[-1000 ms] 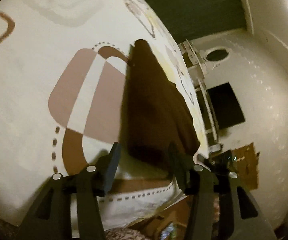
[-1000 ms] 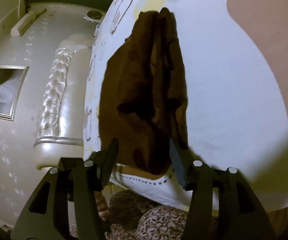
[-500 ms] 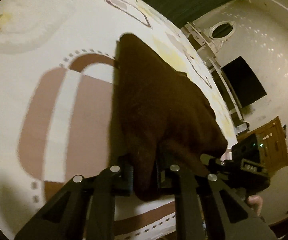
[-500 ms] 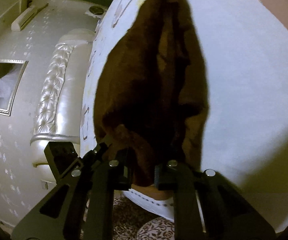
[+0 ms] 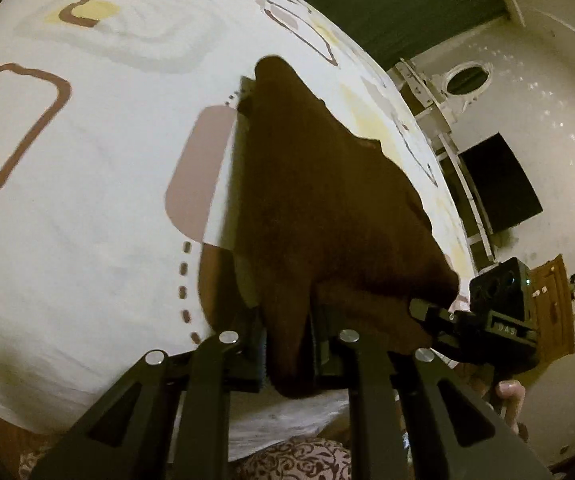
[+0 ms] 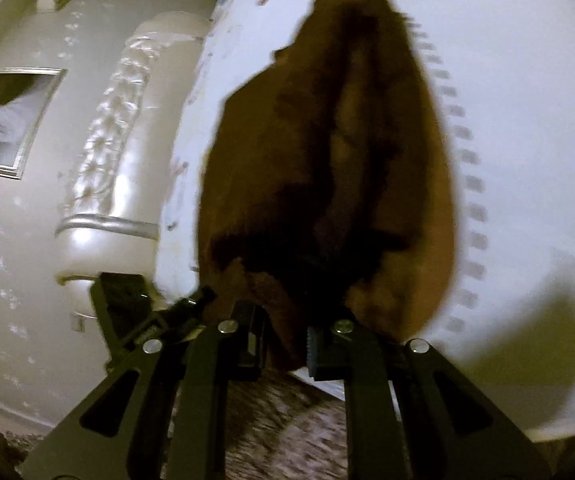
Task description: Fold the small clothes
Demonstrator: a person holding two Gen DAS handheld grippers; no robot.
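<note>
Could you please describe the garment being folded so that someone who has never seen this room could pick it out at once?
Start at the white bedsheet printed with brown and yellow rounded rectangles. On it, near its front edge, lies a dark brown fuzzy cloth garment, pinched at its near corners by the left gripper and the right gripper. It is the only dark, solid-coloured item on the pale sheet.

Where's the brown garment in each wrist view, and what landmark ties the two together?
Left wrist: brown garment centre, running up from the left tongs, which pinch its near edge.
Right wrist: garment centre, near edge pinched in the right tongs.
Shared landmark: the white patterned bedsheet beneath it.
</note>
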